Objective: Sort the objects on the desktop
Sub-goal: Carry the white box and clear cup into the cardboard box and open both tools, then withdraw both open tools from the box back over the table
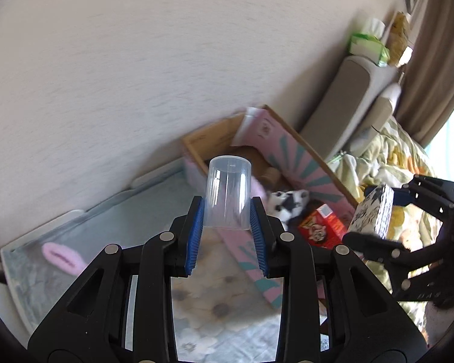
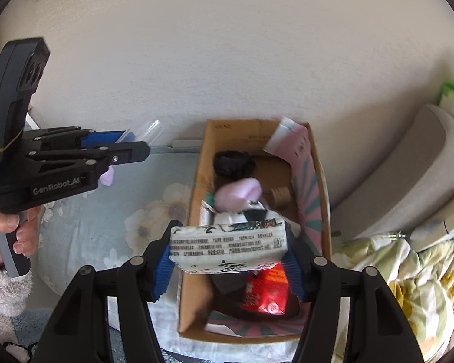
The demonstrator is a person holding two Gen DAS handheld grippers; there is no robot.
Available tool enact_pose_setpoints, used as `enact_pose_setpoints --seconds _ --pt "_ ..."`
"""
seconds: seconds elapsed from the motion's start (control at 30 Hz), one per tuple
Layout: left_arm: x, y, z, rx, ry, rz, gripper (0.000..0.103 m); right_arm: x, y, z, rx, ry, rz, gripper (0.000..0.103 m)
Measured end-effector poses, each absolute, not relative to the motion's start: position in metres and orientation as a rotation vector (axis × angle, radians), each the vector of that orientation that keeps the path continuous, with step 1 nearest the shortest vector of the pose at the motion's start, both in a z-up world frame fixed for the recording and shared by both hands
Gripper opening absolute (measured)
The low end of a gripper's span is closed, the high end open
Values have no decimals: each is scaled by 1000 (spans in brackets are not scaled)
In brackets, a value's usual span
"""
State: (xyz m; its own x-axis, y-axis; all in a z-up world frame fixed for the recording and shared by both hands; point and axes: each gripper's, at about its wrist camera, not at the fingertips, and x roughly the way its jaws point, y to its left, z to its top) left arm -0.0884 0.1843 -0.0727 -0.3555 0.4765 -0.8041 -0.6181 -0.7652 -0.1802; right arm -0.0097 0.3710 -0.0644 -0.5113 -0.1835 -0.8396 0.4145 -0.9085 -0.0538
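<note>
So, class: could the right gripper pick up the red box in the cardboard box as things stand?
Probably not: the right gripper is already shut on a tissue pack, which hangs over the red box. It would need to release that first.

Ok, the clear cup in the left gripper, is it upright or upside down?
Upside down. The clear cup sits between the left gripper's blue pads with its closed base pointing away and its open rim toward the camera; it looks empty.

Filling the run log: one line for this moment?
left gripper: holds clear cup | right gripper: holds tissue pack over cardboard box
</note>
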Motion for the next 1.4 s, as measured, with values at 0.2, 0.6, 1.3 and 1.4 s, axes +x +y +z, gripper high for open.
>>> enact_pose_setpoints --seconds 0.2,0.6,1.3,1.4 --pt "-93 235 -93 -1218 256 2077 28 -9 400 -76 1345 336 -2432 58" --pt "-106 275 -126 -1268 321 2069 28 -40 412 -92 1332 339 -2368 58" --pt "-115 259 -126 -1299 255 2161 103 -57 425 -108 1258 247 -2324 103" --pt "-110 247 -123 -1292 280 2196 103 -48 429 -105 1253 235 -2335 103"
